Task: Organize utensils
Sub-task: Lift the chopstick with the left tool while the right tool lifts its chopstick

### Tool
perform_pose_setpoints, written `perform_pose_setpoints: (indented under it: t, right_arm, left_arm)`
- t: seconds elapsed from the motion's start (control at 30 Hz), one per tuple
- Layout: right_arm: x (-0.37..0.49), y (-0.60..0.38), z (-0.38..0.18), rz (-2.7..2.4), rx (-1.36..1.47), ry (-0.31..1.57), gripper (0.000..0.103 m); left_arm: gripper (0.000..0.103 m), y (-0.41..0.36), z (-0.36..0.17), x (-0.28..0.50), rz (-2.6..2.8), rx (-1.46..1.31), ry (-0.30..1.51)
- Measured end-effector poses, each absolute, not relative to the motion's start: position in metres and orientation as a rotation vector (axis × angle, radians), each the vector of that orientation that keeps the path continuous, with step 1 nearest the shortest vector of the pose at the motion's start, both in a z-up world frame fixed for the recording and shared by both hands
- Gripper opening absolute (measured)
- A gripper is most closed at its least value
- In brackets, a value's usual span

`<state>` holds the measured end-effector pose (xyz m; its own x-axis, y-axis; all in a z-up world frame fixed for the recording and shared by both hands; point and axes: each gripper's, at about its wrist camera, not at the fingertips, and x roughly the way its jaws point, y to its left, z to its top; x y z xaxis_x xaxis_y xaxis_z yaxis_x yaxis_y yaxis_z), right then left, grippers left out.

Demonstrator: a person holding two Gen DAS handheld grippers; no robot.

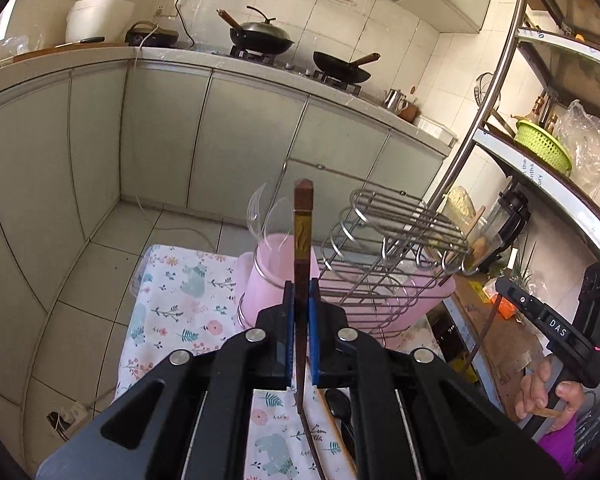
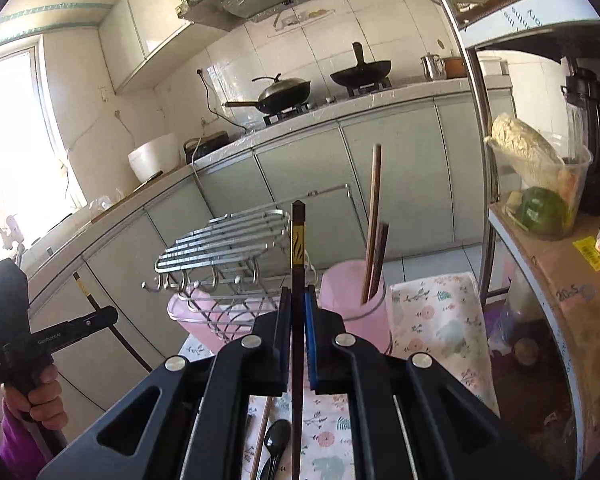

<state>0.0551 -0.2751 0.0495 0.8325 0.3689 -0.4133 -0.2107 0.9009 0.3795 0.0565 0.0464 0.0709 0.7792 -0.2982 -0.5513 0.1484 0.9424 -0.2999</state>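
The lower ends of both chopsticks run behind the tongs and off the bottom edges.

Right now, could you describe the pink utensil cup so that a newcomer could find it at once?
Start at the floral tablecloth. On it stands a metal dish rack over a pink tray. The pink cup is the tall round holder at the rack's end, the only one with chopsticks standing upright inside.
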Motion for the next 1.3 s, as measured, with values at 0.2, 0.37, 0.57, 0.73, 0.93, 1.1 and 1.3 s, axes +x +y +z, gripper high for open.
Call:
perform_pose_setpoints:
  t: [0.2, 0.37, 0.57, 0.73, 0.93, 1.1, 1.3]
  right_arm:
    - [0.065, -0.292, 0.086, 0.300, 0.332, 0.424, 0.006]
    - [0.068, -0.305, 0.117, 0.273, 0.348, 0.327, 0.006]
    - [0.071, -0.315, 0.153, 0.209, 0.340, 0.184, 0.006]
    - [0.082, -0.323, 0.162, 0.161, 0.357, 0.109, 0.006]
    - [0.098, -0.324, 0.148, 0.110, 0.349, 0.064, 0.006]
    - [0.114, -0.321, 0.128, 0.090, 0.332, 0.101, 0.006]
    - [0.130, -0.324, 0.102, 0.081, 0.341, 0.186, 0.006]
  left_arm:
    - [0.005, 0.045, 0.105, 0.062, -0.261, -0.241, 0.561]
    - [0.005, 0.047, 0.138, 0.064, -0.244, -0.254, 0.480]
    - [0.005, 0.046, 0.170, 0.071, -0.223, -0.226, 0.383]
    - [0.005, 0.046, 0.177, 0.084, -0.195, -0.210, 0.360]
    - [0.005, 0.042, 0.162, 0.098, -0.160, -0.159, 0.386]
    - [0.005, 0.040, 0.142, 0.111, -0.149, -0.137, 0.441]
    - [0.005, 0.040, 0.118, 0.124, -0.145, -0.129, 0.508]
